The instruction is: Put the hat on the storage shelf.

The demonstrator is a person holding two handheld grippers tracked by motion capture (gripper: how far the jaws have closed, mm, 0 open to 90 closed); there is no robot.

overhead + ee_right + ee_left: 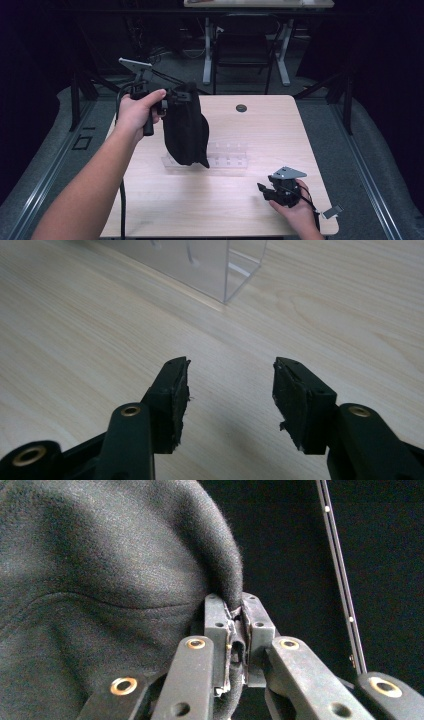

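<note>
1. The left gripper (172,101) holds one black fabric garment (184,130) in the air, its fingers (215,630) clamped together on a fold at the top edge. The cloth hangs over the left end of one clear plastic organiser (225,154) on the worktop (260,130).
2. To do this well, I judge, keep the pinch firm and lift until the hem clears the organiser.
3. The right gripper (266,191) rests low at the near right, fingers (172,395) apart, empty.

Bright pool of light on a table (260,130), darkness all around.
Beyond the table edges, the room falls dim; nearby black cloth (100,570) shows sharp weave, faint grain.
</note>
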